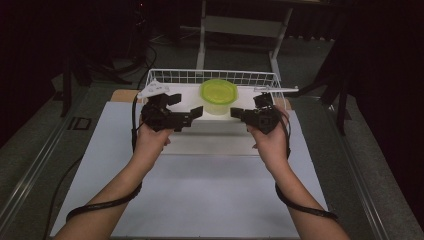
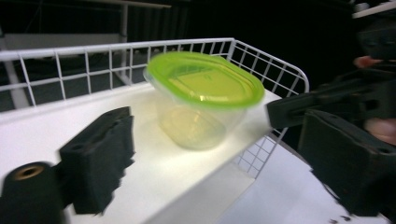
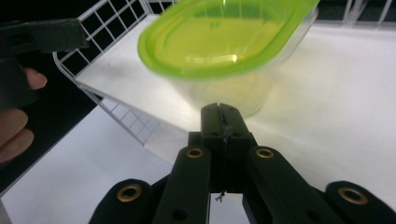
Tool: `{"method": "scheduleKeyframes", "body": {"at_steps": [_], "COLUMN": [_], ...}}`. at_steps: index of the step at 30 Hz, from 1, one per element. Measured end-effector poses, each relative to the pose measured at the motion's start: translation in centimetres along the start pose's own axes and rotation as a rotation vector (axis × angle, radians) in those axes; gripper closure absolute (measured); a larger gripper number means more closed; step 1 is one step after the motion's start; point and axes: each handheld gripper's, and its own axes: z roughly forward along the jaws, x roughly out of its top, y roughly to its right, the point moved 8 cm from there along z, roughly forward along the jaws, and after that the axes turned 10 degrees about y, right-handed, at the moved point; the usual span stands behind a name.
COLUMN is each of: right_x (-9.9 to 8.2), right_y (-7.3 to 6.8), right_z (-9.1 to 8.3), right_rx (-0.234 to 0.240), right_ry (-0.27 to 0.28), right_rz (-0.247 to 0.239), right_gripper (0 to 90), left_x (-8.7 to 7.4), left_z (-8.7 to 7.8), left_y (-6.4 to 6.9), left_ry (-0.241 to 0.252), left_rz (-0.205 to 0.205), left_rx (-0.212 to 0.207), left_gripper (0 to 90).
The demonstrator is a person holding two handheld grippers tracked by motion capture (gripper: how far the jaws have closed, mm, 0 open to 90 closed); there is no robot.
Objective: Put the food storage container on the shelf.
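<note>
I am holding my left claw [image 1: 186,107] just left of the clear container [image 1: 218,102], its black jaws standing wide apart with nothing between them. In the left claw view the two pads are sitting far from each other at the bottom corners, and the container is showing in the open space beyond them, untouched. The grey three-cornered plate on this claw is lying over the left end of the white wire basket [image 1: 170,76].

The container is standing upright inside the basket, near the middle of its white floor, with a green lid [image 1: 218,91] sitting on top. The basket itself is resting at the far end of the table [image 1: 200,195], on a pale board.

I am keeping my right claw [image 1: 234,113] just right of the container, its tip pointing at the container's side. Its jaws are pressed fully together on nothing; in the right claw view the two pads [image 3: 219,122] are meeting flat against each other, right in front of the container's lower wall. Whether that tip is touching the wall or stopping just short, I cannot tell.
</note>
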Motion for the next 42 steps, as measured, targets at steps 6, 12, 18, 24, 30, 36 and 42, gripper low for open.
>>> {"method": "scheduleKeyframes", "body": {"at_steps": [6,12,18,24,30,36,42], "right_x": [-0.7,-0.3,0.0,-0.5,-1.3,-2.7,-3.4], "right_y": [0.0,0.5,0.3,-0.7,-2.3,-3.5,-3.9], "right_z": [1.6,2.5,2.7,1.4,-0.1,-1.2,-1.8], "right_rx": [0.009,-0.017,-0.016,0.010,0.055,0.116,0.142], "right_ry": [-0.017,-0.027,-0.021,-0.007,0.036,0.088,0.127], "right_rz": [0.033,0.033,0.041,0.021,-0.024,-0.072,-0.108], "right_gripper": [90.0,89.8,89.4,83.3,57.4,28.0,19.5], "left_x": [-2.2,-2.9,-3.2,-3.2,-3.0,-3.0,-3.3], "left_z": [-1.0,-1.6,-1.7,-2.3,-3.0,-3.6,-3.9], "left_y": [0.1,0.4,1.1,1.9,2.9,4.0,4.7], "left_ry": [0.025,0.043,0.026,0.039,0.071,0.083,0.090], "left_rz": [-0.013,-0.029,0.018,0.056,0.077,0.102,0.125], "left_rx": [-0.026,-0.040,-0.056,-0.065,-0.101,-0.134,-0.148], "left_gripper": [1.6,1.6,1.6,1.6,1.6,1.6,1.6]}}
